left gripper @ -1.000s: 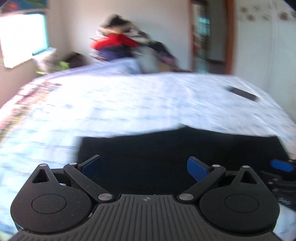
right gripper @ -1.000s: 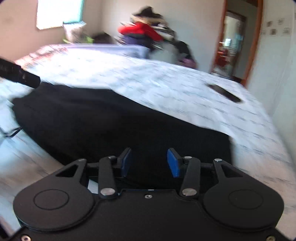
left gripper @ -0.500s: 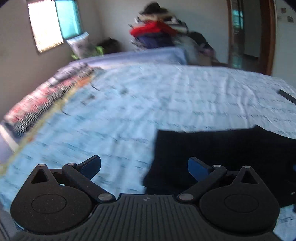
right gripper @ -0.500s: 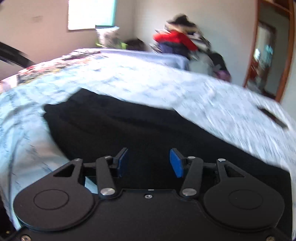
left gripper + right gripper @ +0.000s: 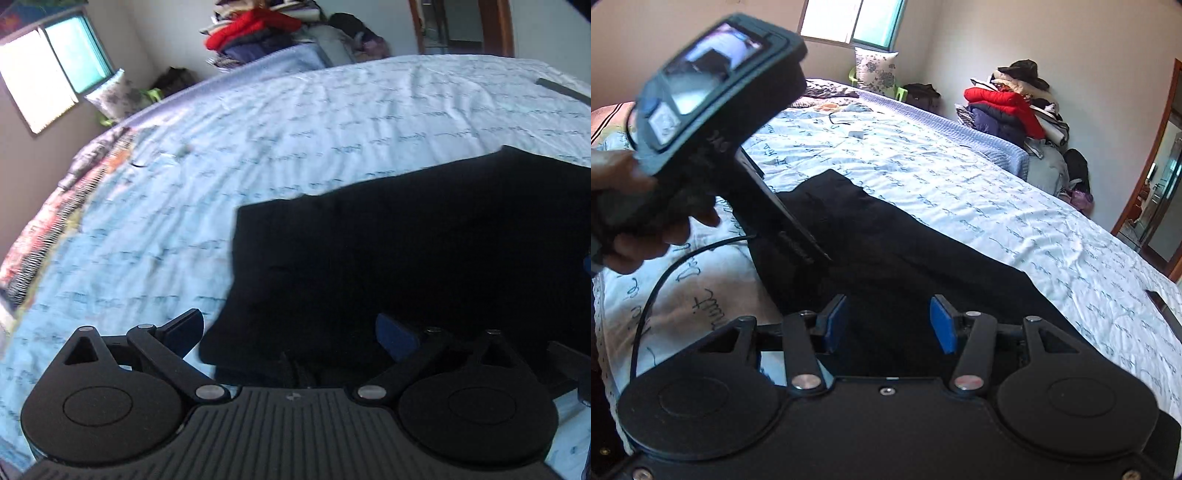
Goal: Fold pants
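Black pants (image 5: 406,258) lie flat on the light blue printed bedsheet (image 5: 258,147), near the bed's close edge; in the left wrist view their left end sits directly ahead of the left gripper (image 5: 291,332), the near corner of the cloth lying in the gap between the two fingers; left finger over bare sheet, right finger over black fabric; jaws spread wide, pads pressing on nothing.

Right wrist view: right gripper (image 5: 891,321) is poised over the near edge of the pants, black cloth filling the space between its blue pads (image 5: 943,323); jaws roughly half apart, having just opened a little, not clamped on the fabric; whether the pads touch the cloth cannot be told.

Left hand (image 5: 635,206) grips the handle of its tool at the picture's left, the tool angled down toward the pants' far-left end; a small lit screen on its back faces the camera; a black cable (image 5: 683,258) trails from it across the sheet.

Dark flat object (image 5: 1165,308) lies on the sheet well apart to the right.
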### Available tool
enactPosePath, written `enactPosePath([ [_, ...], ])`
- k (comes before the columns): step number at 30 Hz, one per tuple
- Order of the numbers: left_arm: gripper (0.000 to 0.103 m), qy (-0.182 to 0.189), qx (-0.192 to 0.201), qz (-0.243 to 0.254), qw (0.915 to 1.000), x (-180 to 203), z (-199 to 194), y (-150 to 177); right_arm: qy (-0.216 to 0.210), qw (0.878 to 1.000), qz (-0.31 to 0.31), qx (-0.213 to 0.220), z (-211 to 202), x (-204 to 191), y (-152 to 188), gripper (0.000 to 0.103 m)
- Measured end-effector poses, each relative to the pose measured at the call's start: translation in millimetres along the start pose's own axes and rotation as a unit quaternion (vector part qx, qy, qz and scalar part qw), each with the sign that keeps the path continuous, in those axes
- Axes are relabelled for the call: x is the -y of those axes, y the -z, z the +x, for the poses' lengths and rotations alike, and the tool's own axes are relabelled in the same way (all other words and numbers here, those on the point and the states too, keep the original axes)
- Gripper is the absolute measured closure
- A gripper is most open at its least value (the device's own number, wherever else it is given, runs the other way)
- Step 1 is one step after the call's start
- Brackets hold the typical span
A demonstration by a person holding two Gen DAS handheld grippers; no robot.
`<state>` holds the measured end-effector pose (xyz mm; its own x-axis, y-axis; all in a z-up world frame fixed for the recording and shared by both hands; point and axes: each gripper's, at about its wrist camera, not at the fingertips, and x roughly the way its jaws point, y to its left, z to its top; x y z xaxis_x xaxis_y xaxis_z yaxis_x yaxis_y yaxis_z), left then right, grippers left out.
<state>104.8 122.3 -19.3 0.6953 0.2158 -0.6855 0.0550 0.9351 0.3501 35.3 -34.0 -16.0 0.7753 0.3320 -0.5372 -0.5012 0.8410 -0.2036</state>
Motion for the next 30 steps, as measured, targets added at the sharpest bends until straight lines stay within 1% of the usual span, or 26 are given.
enactPosePath([
  [2, 0.003, -0.045, 0.005, 0.009, 0.9989, -4.8, 2.0, -0.7, -0.004, 1.000, -0.011, 0.002, 6.1, -7.8, -4.9, 0.052],
  [4, 0.003, -0.089, 0.010, 0.021, 0.9958, -9.6, 3.5, -0.2, -0.005, 1.000, -0.024, 0.007, 9.1, -17.0, -9.4, 0.052],
  [5, 0.003, -0.104, 0.013, 0.021, 0.9943, -12.7, 3.8, 0.9, -0.006, 0.999, -0.032, 0.009, 10.2, -21.5, -11.5, 0.052],
  [6, 0.002, -0.110, 0.013, 0.017, 0.9937, -16.6, 3.3, 1.0, -0.006, 0.999, -0.039, 0.010, 10.8, -25.6, -13.9, 0.052],
  [7, 0.002, -0.106, 0.010, 0.009, 0.9942, -22.0, 4.1, 1.5, -0.006, 0.999, -0.045, 0.011, 11.7, -29.4, -15.9, 0.052],
  [9, 0.002, -0.085, 0.000, -0.024, 0.9961, -37.5, 6.6, 2.1, -0.003, 0.998, -0.057, 0.015, 12.3, -36.9, -20.4, 0.052],
  [11, 0.003, -0.061, -0.009, -0.075, 0.9953, -60.3, 6.5, 4.9, 0.003, 0.997, -0.074, 0.022, 12.2, -45.4, -25.0, 0.052],
  [12, 0.004, -0.050, -0.010, -0.107, 0.9930, -73.6, 3.6, 8.4, 0.005, 0.996, -0.085, 0.025, 12.2, -50.1, -27.5, 0.052],
  [13, 0.004, -0.039, -0.013, -0.141, 0.9891, -89.2, 1.5, 12.1, 0.006, 0.995, -0.096, 0.028, 12.6, -55.3, -29.8, 0.052],
  [14, 0.006, -0.030, -0.016, -0.178, 0.9835, -106.4, -1.3, 16.3, 0.006, 0.994, -0.107, 0.030, 13.5, -61.1, -32.1, 0.052],
  [15, 0.009, -0.019, -0.017, -0.215, 0.9763, -124.2, -5.4, 21.6, 0.006, 0.992, -0.120, 0.031, 15.0, -67.3, -34.4, 0.052],
  [17, 0.009, 0.003, -0.011, -0.284, 0.9589, -160.8, -16.6, 34.5, 0.005, 0.988, -0.150, 0.036, 18.9, -81.7, -37.8, 0.052],
  [18, 0.010, 0.009, -0.006, -0.313, 0.9498, -177.2, -25.0, 40.3, 0.002, 0.985, -0.166, 0.037, 21.3, -89.9, -39.2, 0.052],
  [19, 0.010, 0.008, -0.002, -0.334, 0.9427, -190.8, -32.9, 46.2, -0.002, 0.982, -0.183, 0.040, 23.6, -97.9, -40.0, 0.052],
  [20, 0.011, 0.004, 0.001, -0.345, 0.9386, -202.0, -40.9, 50.4, -0.007, 0.979, -0.202, 0.043, 26.4, -105.8, -40.3, 0.052],
  [21, 0.012, -0.002, 0.004, -0.348, 0.9375, -211.9, -49.5, 52.3, -0.011, 0.975, -0.219, 0.043, 29.7, -113.5, -40.3, 0.052],
  [22, 0.012, -0.013, 0.009, -0.344, 0.9387, -219.1, -57.5, 52.3, -0.012, 0.971, -0.235, 0.040, 34.4, -120.7, -40.2, 0.052],
  [24, 0.011, -0.039, 0.020, -0.327, 0.9439, -226.1, -71.9, 50.4, -0.009, 0.963, -0.269, 0.029, 45.5, -133.8, -39.5, 0.052],
  [26, 0.009, -0.050, 0.026, -0.302, 0.9516, -222.2, -77.3, 46.1, 0.009, 0.951, -0.309, 0.019, 58.9, -145.7, -35.3, 0.052],
  [27, 0.009, -0.045, 0.021, -0.291, 0.9553, -217.7, -74.7, 44.1, 0.022, 0.944, -0.330, 0.018, 64.6, -151.6, -32.3, 0.052],
  [28, 0.009, -0.029, 0.015, -0.283, 0.9585, -212.6, -69.6, 42.3, 0.032, 0.938, -0.345, 0.019, 68.6, -156.2, -30.7, 0.052],
  [30, 0.009, 0.026, 0.003, -0.272, 0.9620, -199.2, -53.7, 39.5, 0.046, 0.933, -0.357, 0.023, 73.9, -159.2, -30.9, 0.052],
])
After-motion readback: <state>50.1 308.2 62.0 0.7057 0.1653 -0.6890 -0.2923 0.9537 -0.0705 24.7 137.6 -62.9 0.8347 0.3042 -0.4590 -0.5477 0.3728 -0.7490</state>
